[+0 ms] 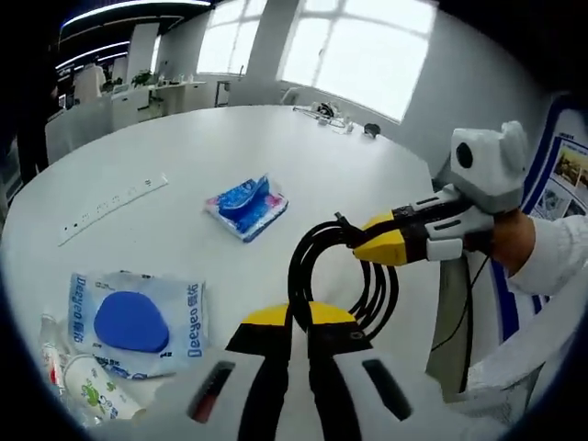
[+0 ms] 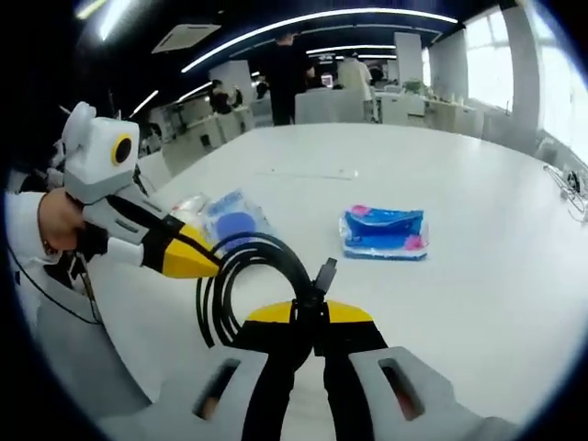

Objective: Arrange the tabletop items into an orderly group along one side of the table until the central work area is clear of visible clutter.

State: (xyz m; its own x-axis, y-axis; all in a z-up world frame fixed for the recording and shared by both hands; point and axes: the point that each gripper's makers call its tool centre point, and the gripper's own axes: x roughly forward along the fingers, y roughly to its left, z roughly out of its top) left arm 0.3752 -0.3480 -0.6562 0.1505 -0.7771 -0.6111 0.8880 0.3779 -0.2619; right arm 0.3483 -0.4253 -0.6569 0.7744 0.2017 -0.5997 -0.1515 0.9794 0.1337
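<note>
left gripper (image 1: 299,322) and right gripper (image 2: 312,317) both clenched on coiled black cable (image 1: 342,271), frame centre; blue tissue pack (image 1: 246,206) upper left.

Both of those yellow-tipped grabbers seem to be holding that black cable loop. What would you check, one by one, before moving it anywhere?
1. Left hand-held gripper shut on the coiled black cable: ok.
2. Right hand-held gripper shut on the same cable, near its plug end: ok.
3. Coil hanging free of the blue tissue pack: ok, apart.
4. Wipes pack at the table edge, clear of the coil: ok.
5. Bare white table to set the cable on: ok.
6. How firm each grip is: cannot tell.
</note>
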